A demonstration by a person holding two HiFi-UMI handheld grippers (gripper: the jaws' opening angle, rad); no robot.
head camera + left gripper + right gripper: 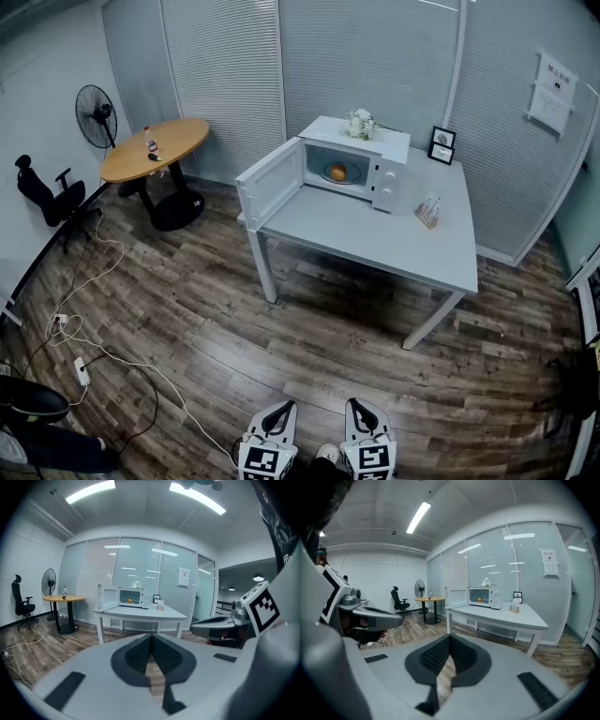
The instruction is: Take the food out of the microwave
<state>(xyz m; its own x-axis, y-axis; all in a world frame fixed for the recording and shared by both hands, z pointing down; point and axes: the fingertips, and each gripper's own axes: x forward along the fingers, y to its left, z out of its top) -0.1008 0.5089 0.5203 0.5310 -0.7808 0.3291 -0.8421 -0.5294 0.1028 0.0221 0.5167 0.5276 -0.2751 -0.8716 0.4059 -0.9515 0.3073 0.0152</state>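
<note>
A white microwave stands at the back left of a pale grey table, with its door swung wide open to the left. Inside the open cavity sits the food, one small, round, orange piece near the middle.

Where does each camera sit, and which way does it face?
Head view: on the person's head, looking down at the table; left gripper and right gripper show below.
Left gripper view: on the left gripper, facing the table; its shut fingers show.
Right gripper view: likewise, on the right gripper; shut fingers.
All share the food in the open microwave.
</note>
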